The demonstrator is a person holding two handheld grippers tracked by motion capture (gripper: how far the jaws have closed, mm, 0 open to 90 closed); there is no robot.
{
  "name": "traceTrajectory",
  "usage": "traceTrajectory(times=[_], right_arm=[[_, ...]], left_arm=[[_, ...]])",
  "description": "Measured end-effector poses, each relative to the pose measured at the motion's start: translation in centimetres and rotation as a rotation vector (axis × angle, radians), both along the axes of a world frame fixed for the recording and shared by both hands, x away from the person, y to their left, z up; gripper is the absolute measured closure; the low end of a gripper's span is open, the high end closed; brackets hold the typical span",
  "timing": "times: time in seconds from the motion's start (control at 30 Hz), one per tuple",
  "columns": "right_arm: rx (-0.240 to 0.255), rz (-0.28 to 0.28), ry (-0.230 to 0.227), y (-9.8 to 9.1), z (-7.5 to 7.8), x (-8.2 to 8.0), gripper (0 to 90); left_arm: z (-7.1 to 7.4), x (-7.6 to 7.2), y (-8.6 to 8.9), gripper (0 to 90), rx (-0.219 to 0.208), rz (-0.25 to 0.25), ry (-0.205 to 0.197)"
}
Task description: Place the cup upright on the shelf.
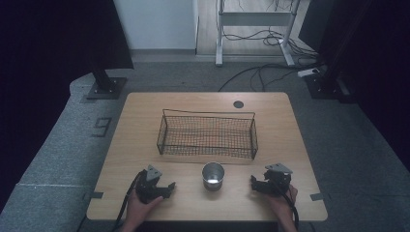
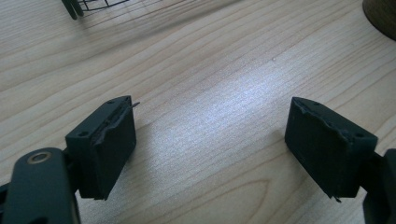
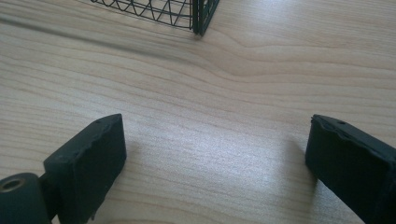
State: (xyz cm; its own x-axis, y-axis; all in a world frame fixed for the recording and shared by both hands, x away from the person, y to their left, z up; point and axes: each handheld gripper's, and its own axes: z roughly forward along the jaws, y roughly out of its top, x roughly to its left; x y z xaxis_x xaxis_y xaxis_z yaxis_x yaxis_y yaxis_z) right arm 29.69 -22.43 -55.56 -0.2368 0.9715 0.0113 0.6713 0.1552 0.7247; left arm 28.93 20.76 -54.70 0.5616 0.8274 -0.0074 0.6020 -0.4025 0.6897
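A: What is shown in the high view?

B: A metal cup (image 1: pixel 213 176) is seen upright near the front edge of the desk (image 1: pixel 140 111), between the left gripper (image 1: pixel 164 189) and the right gripper (image 1: pixel 256 184); neither is touching it. A wire basket (image 1: pixel 207 135) is set behind the cup, toward the middle of the desk, and nothing can be made out inside it. Both grippers are rested low on the wood, each held by a hand at the near edge.

A: And the left gripper view?

B: The left gripper (image 2: pixel 210 140) is seen with its jaws spread wide, and nothing but bare wood is held between them; a dark curved edge at the upper right corner is perhaps the cup (image 2: pixel 380 16), though too little is shown to be sure; a corner of the basket (image 2: pixel 88 5) is caught at the top.

A: The right gripper view?

B: The right gripper (image 3: pixel 215 149) is likewise opened wide and empty; the basket's corner (image 3: pixel 187 11) is seen ahead.

A: How far along is the work judged to be?

B: Nothing is judged done; the cup has not yet been grasped, lifted or, as seems likely, placed in the basket.
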Motion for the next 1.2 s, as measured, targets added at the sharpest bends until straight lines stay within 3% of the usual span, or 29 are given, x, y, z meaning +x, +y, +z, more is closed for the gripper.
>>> traceTrajectory(times=[0.3, 0.77, 1.2], right_arm=[[0.003, -0.016, -0.007, 0.0, 0.0, -0.3, 7.7], [0.004, 0.023, -0.002, -0.2, 0.3, -0.7, 13.0], [0.040, 0.042, -0.064, -0.4, 1.7, -1.8, 14.5]], left_arm=[[0.0, 0.0, 0.0, 16.6, 0.000, 0.000, 0.000], [0.0, 0.0, 0.0, 16.5, 0.001, 0.001, -0.001], [0.0, 0.0, 0.0, 16.5, 0.001, 0.001, -0.001]])
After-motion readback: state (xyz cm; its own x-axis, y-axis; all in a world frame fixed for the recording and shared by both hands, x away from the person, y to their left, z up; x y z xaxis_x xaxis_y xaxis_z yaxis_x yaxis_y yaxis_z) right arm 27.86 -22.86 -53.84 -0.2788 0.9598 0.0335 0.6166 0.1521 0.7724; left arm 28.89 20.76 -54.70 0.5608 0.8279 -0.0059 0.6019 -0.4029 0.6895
